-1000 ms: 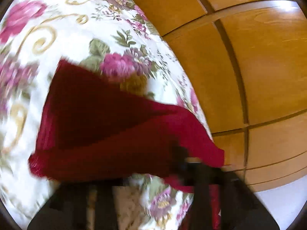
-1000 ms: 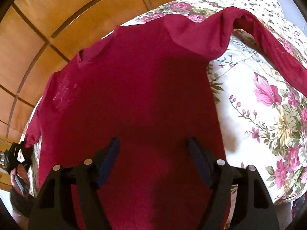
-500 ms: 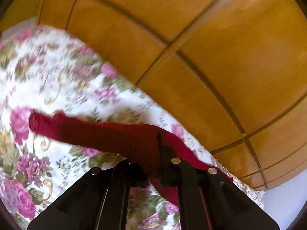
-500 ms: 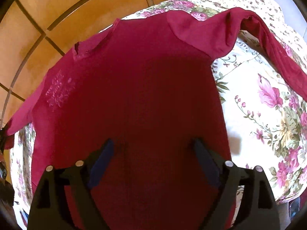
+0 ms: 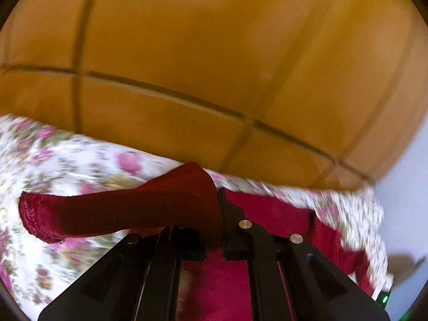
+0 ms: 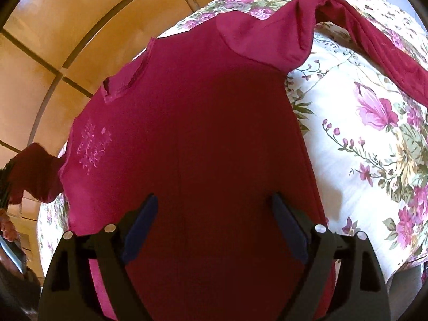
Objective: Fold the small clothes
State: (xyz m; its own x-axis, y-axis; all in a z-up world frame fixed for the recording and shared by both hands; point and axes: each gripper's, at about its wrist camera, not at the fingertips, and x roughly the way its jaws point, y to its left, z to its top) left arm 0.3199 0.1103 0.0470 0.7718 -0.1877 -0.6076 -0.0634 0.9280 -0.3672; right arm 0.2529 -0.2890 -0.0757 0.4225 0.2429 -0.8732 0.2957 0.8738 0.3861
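Observation:
A dark red long-sleeved top (image 6: 203, 144) lies spread flat on a floral cloth (image 6: 374, 160), neck toward the wooden panels, with a pale print on its chest. Its far sleeve runs off to the right edge. My right gripper (image 6: 214, 208) hovers open over the lower body of the top, nothing between its blue pads. My left gripper (image 5: 214, 214) is shut on the other sleeve (image 5: 112, 211), lifted off the cloth, its cuff hanging out to the left. In the right wrist view that raised sleeve (image 6: 34, 174) shows at the far left edge.
Orange-brown wooden panels (image 5: 214, 53) with dark seams rise behind the floral cloth (image 5: 67, 155). A pale wall (image 5: 406, 214) stands at the right. A hand (image 6: 8, 224) shows at the lower left edge of the right wrist view.
My left gripper has risen and rolled, carrying the red sleeve up off the cloth. My right gripper's jaws have spread wider while staying over the top's body.

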